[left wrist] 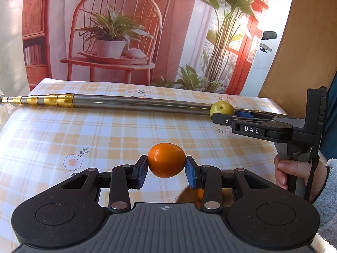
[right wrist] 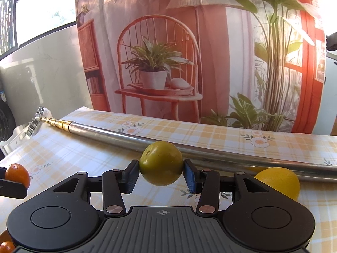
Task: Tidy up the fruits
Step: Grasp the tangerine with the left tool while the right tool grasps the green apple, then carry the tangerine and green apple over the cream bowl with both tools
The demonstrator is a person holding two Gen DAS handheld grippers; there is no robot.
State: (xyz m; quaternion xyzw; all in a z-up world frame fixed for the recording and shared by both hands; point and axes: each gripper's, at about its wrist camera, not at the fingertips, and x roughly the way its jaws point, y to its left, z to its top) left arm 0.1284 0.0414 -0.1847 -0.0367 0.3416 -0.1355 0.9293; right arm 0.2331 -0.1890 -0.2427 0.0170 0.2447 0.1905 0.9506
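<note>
Up off the table (left wrist: pixel 105 126), our left claw (left wrist: pixel 166 171) holds an orange (left wrist: pixel 166 159) pinched between its blue pads (left wrist: pixel 141 171), closed only as far as the fruit allows. Our right claw (right wrist: pixel 161 176) likewise grips a green fruit (right wrist: pixel 161 162) by its sides, just in front of a long metal pole (right wrist: pixel 210 149) that lies across the checked, flowered tablecloth (right wrist: pixel 231 132). From the left wrist view we see that right claw (left wrist: pixel 219 116) from the side, the green fruit (left wrist: pixel 222 108) at its tip against the pole (left wrist: pixel 137 103), and a hand (left wrist: pixel 294 175) in a fleecy sleeve on its handle. A yellow fruit (right wrist: pixel 280 181) rests on the cloth by the pole, to the right. We see no container in either view.
</note>
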